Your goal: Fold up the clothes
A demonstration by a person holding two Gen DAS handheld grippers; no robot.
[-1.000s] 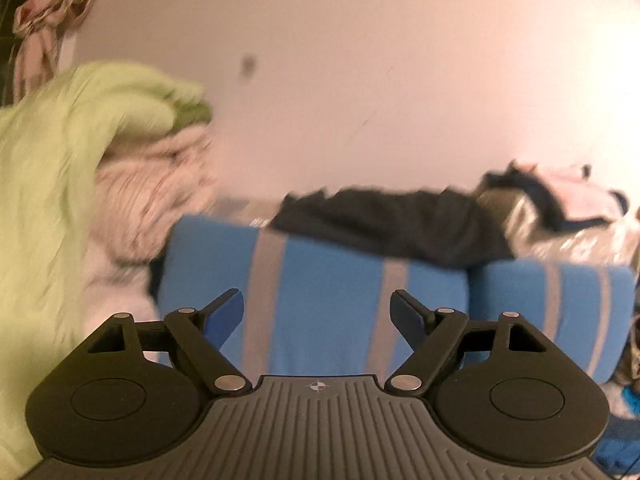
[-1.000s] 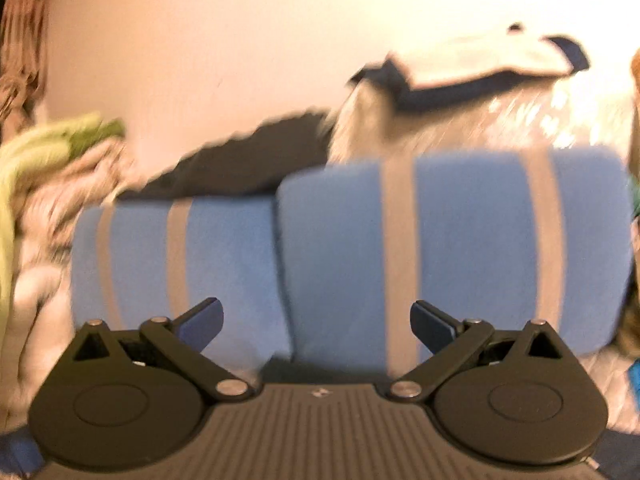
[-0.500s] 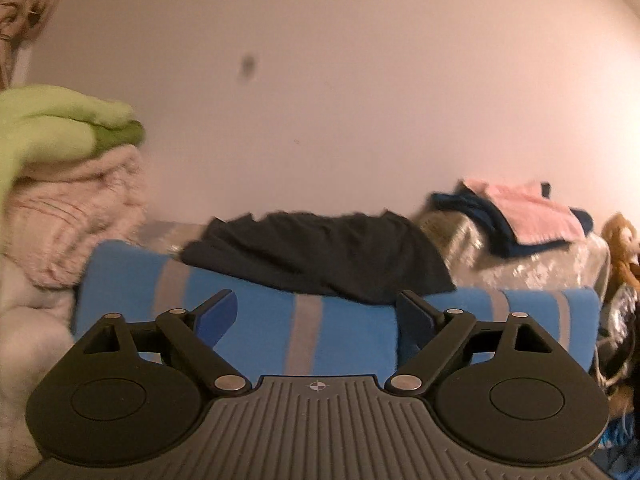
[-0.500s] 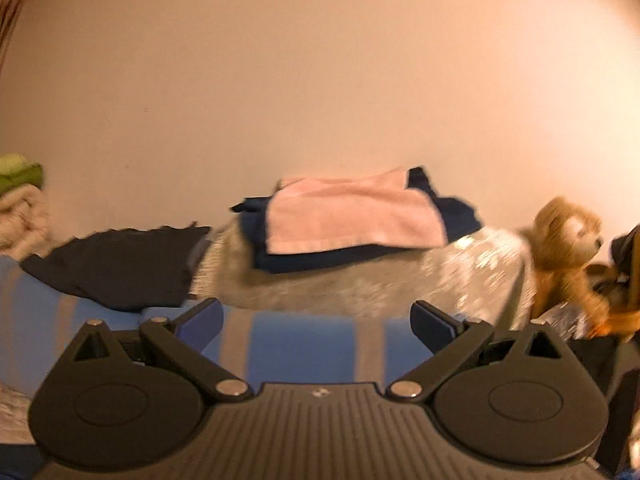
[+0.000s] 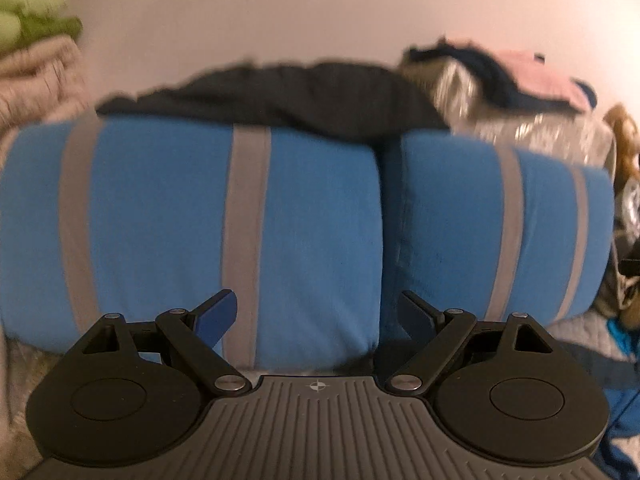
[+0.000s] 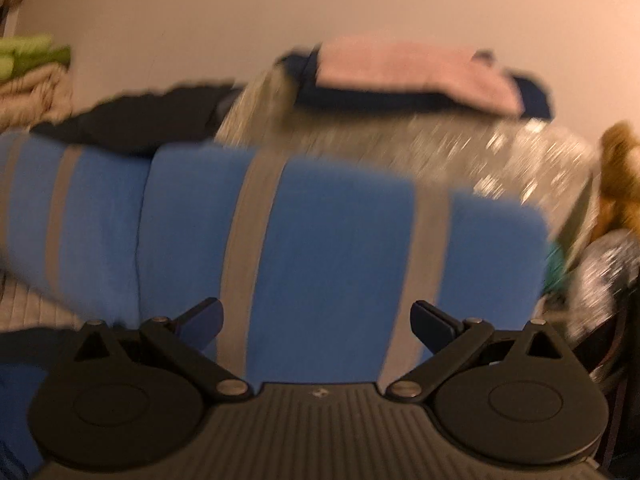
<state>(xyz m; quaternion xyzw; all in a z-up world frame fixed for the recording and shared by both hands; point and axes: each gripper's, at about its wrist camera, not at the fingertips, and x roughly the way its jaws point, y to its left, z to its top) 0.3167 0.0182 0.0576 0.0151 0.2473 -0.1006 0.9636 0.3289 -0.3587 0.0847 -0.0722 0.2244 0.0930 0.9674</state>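
While both pairs of fingers stand spread with nothing between them, I hold no cloth yet. The left gripper (image 5: 316, 310) has widened a bit vs a second ago and is now steady; the right gripper (image 6: 316, 320) looks equally wide. Just beyond the tips are the blue cushions with grey stripes (image 5: 180, 220), which fill both views now; half a sec ago they were only a low band and the wall dominated, so both hands came down and closer to the sofa. The dark garment (image 5: 280, 92) lies on top of the cushions, unfolded, left of the pink and navy folded pile (image 6: 416, 76) on the shiny cover (image 6: 400, 148). I judge that the garment is next to fetch, approx. above my tips.
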